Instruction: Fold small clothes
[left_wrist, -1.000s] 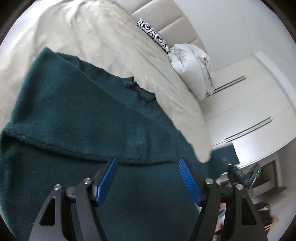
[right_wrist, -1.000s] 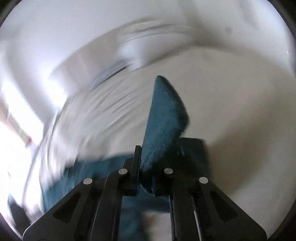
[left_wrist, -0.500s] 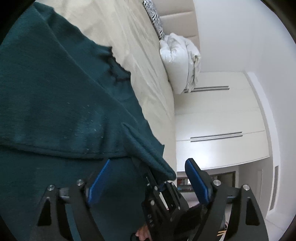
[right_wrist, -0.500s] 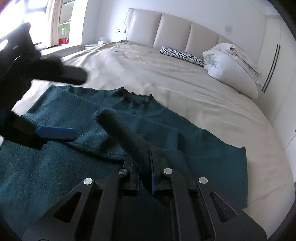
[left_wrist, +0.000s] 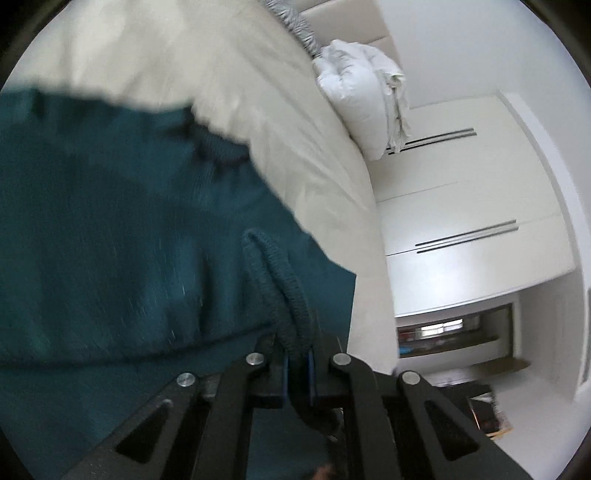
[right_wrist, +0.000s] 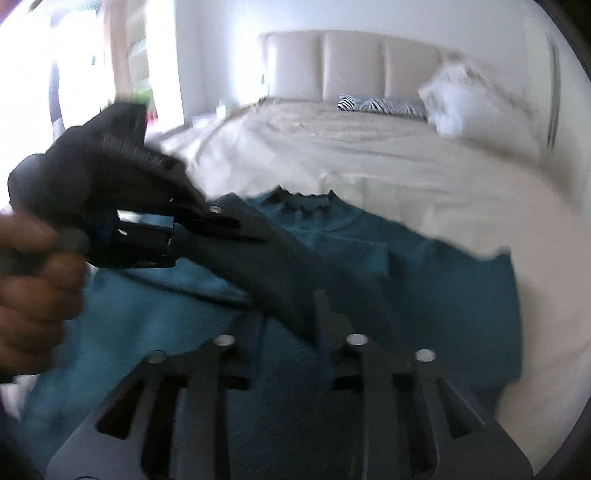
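Left tongs (left_wrist: 297, 363) clamp a dark teal knit sweater's (left_wrist: 110, 240) cuff mid-frame on the cream-sheeted bed (left_wrist: 295, 122); right tongs (right_wrist: 290, 332) stand apart.

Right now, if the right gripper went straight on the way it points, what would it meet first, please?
Probably the sweater, the sleeve across its open fingers first, then the bed; blur makes depth unsure.

You're looking at a wide bed (right_wrist: 424, 162) w/ a cream cover and padded headboard (right_wrist: 354, 66). A teal sweater (right_wrist: 443, 273) lies spread flat on the near part, neckline toward the headboard. By the headboard: a zebra-print pillow (right_wrist: 380, 105), w/ a bunched white duvet (left_wrist: 365, 92) just beside it.
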